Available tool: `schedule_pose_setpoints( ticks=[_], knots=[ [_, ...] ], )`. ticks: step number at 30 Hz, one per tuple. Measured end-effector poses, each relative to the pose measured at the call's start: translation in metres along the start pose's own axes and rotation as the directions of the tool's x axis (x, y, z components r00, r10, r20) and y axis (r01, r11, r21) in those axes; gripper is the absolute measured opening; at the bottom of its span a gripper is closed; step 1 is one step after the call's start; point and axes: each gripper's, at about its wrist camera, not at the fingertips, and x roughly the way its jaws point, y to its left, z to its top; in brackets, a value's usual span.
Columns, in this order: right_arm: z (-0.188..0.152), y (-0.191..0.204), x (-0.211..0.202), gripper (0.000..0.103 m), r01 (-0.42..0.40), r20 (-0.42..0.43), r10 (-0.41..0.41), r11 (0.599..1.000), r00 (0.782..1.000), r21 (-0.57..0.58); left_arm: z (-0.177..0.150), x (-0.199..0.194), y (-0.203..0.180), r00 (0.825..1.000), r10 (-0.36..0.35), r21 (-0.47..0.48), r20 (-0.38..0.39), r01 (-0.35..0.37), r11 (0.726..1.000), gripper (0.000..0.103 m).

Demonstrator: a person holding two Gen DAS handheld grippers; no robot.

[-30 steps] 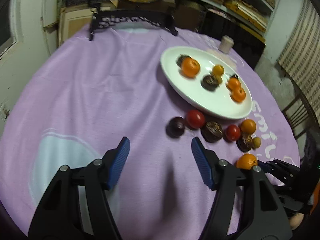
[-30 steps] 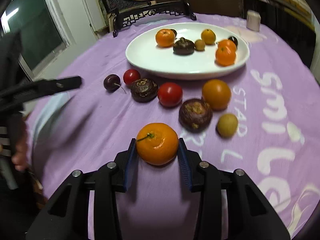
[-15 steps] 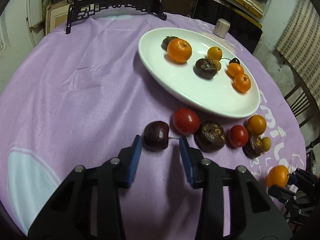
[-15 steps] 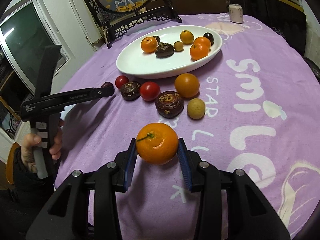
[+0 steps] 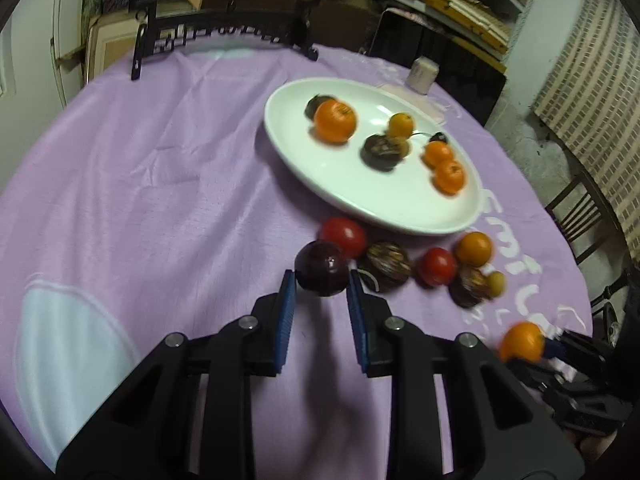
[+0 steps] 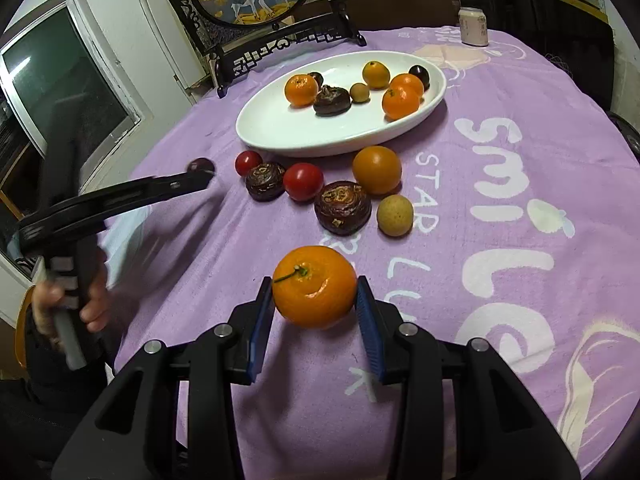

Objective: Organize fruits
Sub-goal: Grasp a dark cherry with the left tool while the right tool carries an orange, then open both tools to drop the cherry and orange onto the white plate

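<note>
My left gripper is shut on a dark purple cherry, just in front of a red tomato on the purple cloth. The right wrist view shows that cherry at the tip of the left gripper. My right gripper is shut on a mandarin, held a little above the cloth. A white oval plate holds several oranges and dark fruits. In front of the plate lie loose tomatoes, wrinkled brown fruits, an orange and a small yellow fruit.
A black carved stand with a round picture stands at the table's far edge, and a small pale jar at the far right. A person's hand grips the left tool's handle. A chair and shelves lie beyond the table.
The left gripper has come forward to the dark cherry and its jaws have shut on it. The right gripper has kept its hold on the mandarin and drawn back from the plate.
</note>
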Motion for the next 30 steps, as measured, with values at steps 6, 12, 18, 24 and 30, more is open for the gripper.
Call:
schedule_pose_setpoints(
  ticks=[6,12,18,24,30],
  knots=[
    [0.025,0.003,-0.006,0.041,-0.005,0.042,0.006,1.0,0.999,-0.027,0.003,-0.032,-0.019,0.998,-0.04,0.057,0.041,0.038,0.998,0.026],
    [0.085,0.013,-0.002,0.041,0.034,0.108,-0.023,0.994,0.994,-0.107,0.051,-0.011,-0.03,0.999,-0.032,0.072,0.03,0.03,0.997,0.026],
    [0.143,0.011,0.038,0.041,0.111,0.109,-0.097,0.985,0.989,-0.131,0.119,0.044,-0.038,0.999,-0.034,0.064,-0.015,0.035,0.997,0.026],
    [0.164,-0.008,0.081,0.041,0.133,0.065,-0.127,0.986,0.99,-0.099,0.127,0.081,-0.027,0.998,-0.033,0.01,-0.049,0.034,0.999,0.026],
    [0.168,-0.013,0.1,0.041,0.139,0.041,-0.135,0.985,0.99,-0.105,0.13,0.09,-0.023,0.997,-0.041,0.012,-0.064,0.042,0.999,0.026]
  ],
)
